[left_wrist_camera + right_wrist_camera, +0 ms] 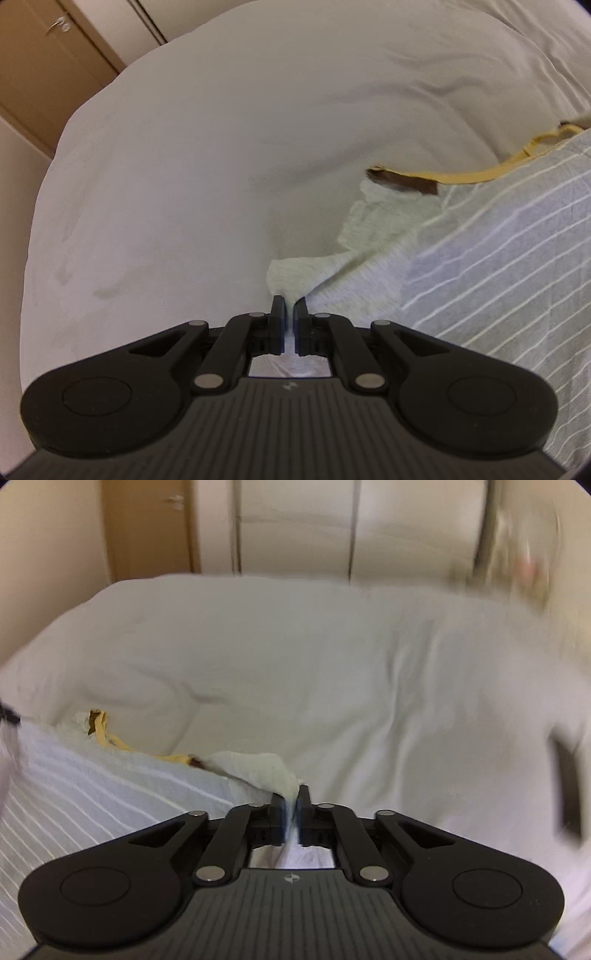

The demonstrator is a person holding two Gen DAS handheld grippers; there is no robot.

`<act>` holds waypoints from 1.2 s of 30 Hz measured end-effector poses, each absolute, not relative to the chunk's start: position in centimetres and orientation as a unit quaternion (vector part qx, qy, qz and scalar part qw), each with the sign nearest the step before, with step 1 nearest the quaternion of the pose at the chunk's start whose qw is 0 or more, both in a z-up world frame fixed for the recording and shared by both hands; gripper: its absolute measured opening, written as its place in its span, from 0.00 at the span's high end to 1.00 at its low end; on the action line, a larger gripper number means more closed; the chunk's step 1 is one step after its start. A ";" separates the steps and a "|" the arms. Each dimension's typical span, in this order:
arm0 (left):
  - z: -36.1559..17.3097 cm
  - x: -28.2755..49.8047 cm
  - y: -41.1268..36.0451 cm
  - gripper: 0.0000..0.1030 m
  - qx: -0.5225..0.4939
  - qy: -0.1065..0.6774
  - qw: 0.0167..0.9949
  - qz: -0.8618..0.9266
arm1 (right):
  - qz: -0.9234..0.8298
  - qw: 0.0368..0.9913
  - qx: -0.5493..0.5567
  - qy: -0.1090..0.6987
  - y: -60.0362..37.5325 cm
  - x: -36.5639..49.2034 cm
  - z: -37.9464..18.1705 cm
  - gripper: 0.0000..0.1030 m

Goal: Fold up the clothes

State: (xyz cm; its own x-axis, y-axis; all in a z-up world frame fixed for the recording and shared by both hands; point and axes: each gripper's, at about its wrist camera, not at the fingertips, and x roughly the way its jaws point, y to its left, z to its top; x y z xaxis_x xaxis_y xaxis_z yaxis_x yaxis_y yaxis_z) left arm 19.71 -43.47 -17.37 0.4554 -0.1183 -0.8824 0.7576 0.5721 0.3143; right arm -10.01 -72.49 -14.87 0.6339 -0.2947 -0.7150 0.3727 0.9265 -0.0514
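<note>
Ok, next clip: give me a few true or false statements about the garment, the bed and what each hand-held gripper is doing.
1. The left hand-held gripper is shut on the striped garment. True.
2. The right hand-held gripper is wide open with nothing between its pads. False: it pinches a corner of the garment.
3. The garment has a yellow neckline trim. True.
4. The garment lies on a wooden table. False: it lies on a bed with a white sheet.
5. The garment is plain black. False: it is light grey with thin white stripes.
</note>
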 end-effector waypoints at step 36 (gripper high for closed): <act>-17.2 17.2 -36.5 0.88 0.359 0.493 0.744 -0.273 | -0.257 0.881 0.012 0.397 -80.7 -10.3 -16.4 0.99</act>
